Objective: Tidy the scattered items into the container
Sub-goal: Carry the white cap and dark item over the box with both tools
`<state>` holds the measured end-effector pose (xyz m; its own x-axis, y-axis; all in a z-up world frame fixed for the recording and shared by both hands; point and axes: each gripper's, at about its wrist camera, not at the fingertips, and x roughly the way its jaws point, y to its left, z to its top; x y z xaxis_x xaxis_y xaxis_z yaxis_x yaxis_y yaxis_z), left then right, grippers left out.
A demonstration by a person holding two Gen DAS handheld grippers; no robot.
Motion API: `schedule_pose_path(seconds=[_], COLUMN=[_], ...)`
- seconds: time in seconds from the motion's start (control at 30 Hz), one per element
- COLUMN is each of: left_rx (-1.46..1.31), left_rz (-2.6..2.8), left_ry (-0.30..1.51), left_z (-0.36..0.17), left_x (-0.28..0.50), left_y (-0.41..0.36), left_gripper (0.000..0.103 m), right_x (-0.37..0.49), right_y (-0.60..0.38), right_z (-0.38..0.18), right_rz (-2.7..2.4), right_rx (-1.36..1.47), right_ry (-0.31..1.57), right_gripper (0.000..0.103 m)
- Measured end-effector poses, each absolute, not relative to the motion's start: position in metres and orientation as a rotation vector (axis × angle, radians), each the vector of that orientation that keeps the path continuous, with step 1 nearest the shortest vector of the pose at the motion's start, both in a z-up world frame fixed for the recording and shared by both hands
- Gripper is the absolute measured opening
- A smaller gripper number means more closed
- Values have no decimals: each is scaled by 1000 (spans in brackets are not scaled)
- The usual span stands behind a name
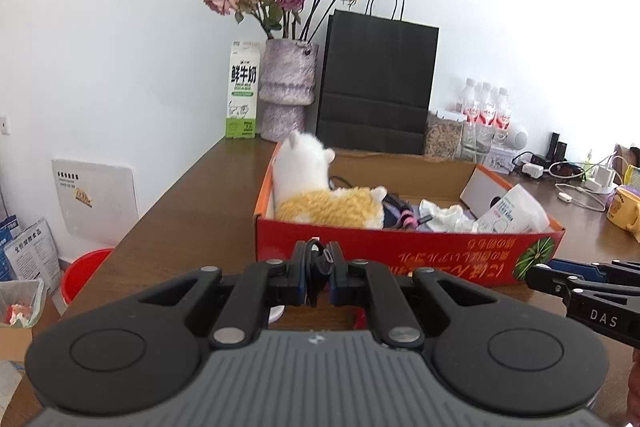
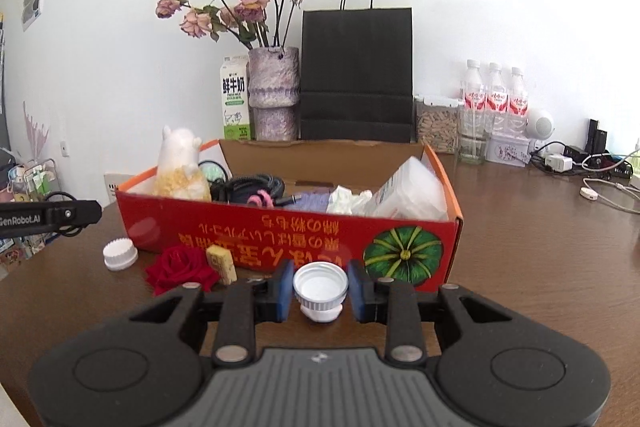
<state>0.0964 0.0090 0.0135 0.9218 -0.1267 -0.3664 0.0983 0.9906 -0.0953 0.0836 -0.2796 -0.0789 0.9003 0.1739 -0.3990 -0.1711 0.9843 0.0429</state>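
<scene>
Left gripper point(image 1: 319, 269) is clamping a small black cable plug point(image 1: 322, 263), jaws fully closed on it, connector end pointing up and away, long axis roughly upright. Right gripper point(image 2: 320, 287) is gripping a white bottle cap point(image 2: 320, 285) between the blue pads point(image 2: 285, 289), open side facing up. Both are sitting just in front of the red cardboard box point(image 2: 280, 231).

Still lying loose on the table point(image 2: 520, 267) beside the box's near wall: red fabric rose point(image 2: 180, 271), yellow sponge block point(image 2: 222, 263) standing on end, tilted, and a second white cap point(image 2: 119, 254).

Already lying inside the box: alpaca plush point(image 1: 320, 195), black cable coil point(image 2: 252, 187), crumpled tissue point(image 2: 348, 199), white packet point(image 2: 408, 195).

Judging roughly past halfway: two items in hand, three waiting.
</scene>
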Motion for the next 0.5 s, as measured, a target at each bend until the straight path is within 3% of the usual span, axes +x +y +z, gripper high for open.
schedule_pose_path(seconds=[0.5], left_rx=[-86], left_rz=[-167], left_ry=[299], left_z=[48], left_x=[170], left_y=[-40], left_gripper=[10], right_x=[156], right_y=[-272], right_z=[-30], right_rz=[173], right_rx=[8], right_ry=[279], right_gripper=[28])
